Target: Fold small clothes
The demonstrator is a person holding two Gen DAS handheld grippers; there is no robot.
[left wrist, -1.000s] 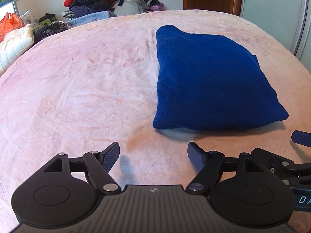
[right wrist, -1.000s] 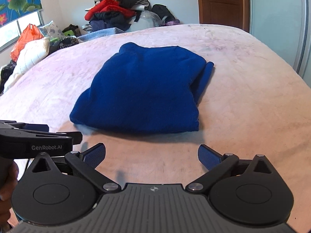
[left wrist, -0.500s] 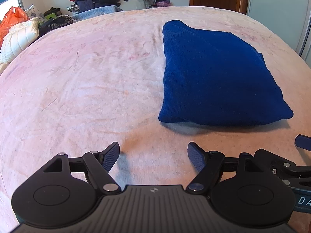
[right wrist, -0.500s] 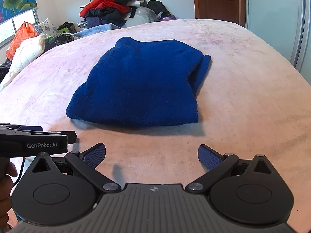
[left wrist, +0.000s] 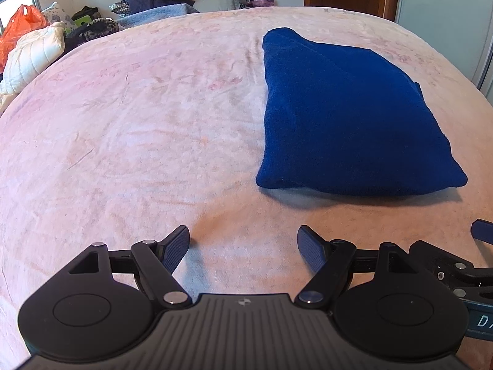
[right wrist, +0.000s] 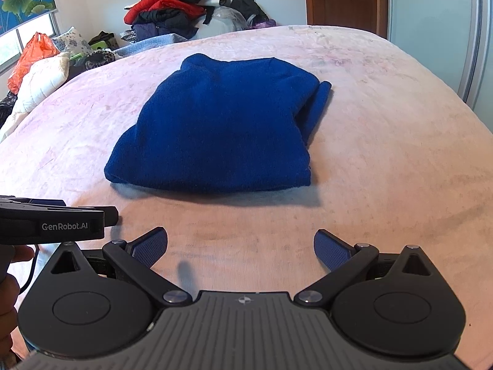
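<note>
Blue sweater (right wrist: 215, 129), folded into a thick packet, flat on the pink bedspread (left wrist: 129, 129); lies toward 12 o'clock of the right gripper (right wrist: 241, 248) and toward 1 o'clock of the left gripper (left wrist: 243, 246). Near folded edge straight across, with a bare strip of bedspread between it and both sets of blue pads, touching neither. Both grippers spread wide over bare bedspread, nothing between the jaws of either, side by side with a narrow gap.

Wide bare bedspread from 9 to 11 o'clock of the sweater in the left view; more open room at 3 o'clock in the right view, running to the bed's right edge. Far edge crowded: pile of clothes (right wrist: 172, 9) at 12 o'clock, white quilted pillow (left wrist: 34, 52) and orange bag (right wrist: 30, 58) at 10 o'clock.

Seen only from the right view: a narrow rolled strip (right wrist: 319, 104) of the sweater sticking out along its right side, the left gripper's labelled side, fingers of a hand (right wrist: 9, 293) at the lower left. Seen only from the left view: the sweater's straight left edge, and part of the right gripper at 3 o'clock.
</note>
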